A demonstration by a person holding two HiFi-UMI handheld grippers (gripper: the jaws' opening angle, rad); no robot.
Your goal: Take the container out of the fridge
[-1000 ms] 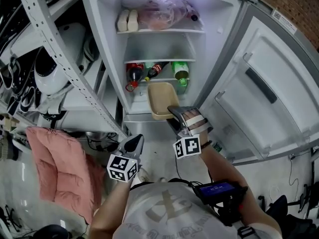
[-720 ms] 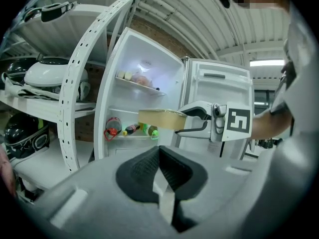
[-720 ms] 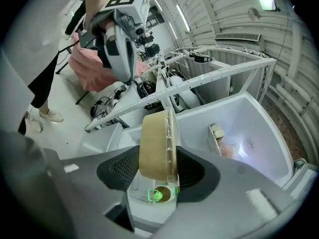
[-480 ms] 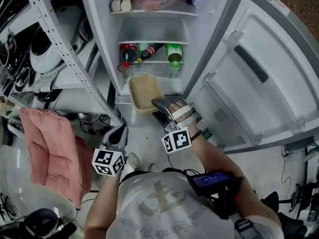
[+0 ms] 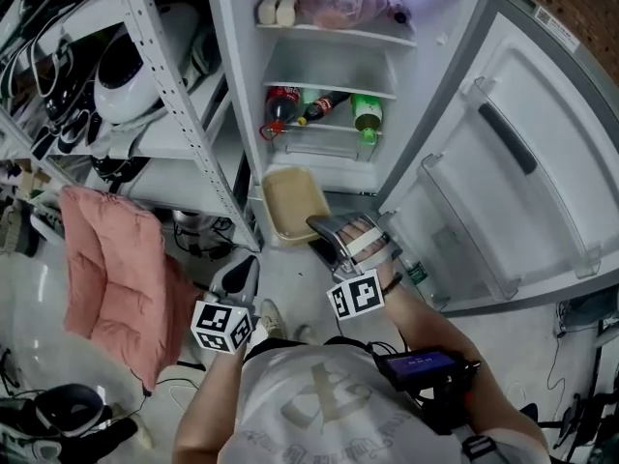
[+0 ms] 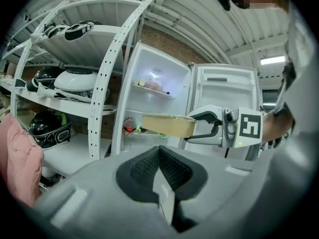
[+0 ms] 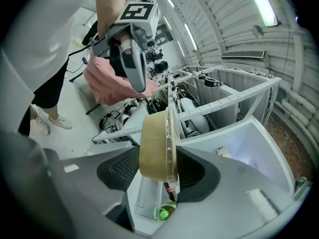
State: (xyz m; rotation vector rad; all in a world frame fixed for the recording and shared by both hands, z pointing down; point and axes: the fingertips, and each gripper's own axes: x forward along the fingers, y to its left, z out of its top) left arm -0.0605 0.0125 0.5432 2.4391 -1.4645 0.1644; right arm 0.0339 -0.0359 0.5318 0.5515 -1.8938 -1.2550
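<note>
The tan, shallow container [image 5: 293, 204] hangs level in front of the open fridge [image 5: 430, 75], below its lowest shelf and over the floor. My right gripper [image 5: 324, 228] is shut on its near rim. In the right gripper view the container [image 7: 157, 143] stands edge-on between the two pads. The left gripper view shows the container [image 6: 167, 125] out in front of the fridge, held by the right gripper [image 6: 193, 126]. My left gripper [image 5: 244, 269] hovers lower left of it, shut and holding nothing, its pads meeting [image 6: 160, 171].
Bottles [image 5: 319, 109] lie on the fridge's middle shelf, wrapped food on the top one. The fridge door [image 5: 503, 162] stands open at the right. A metal rack [image 5: 184, 114] with helmets stands at the left. A pink cushion [image 5: 106, 269] sits below it.
The right gripper has drawn the container back from the fridge's lower shelf to a spot outside it. The left gripper has stayed low and shut.
</note>
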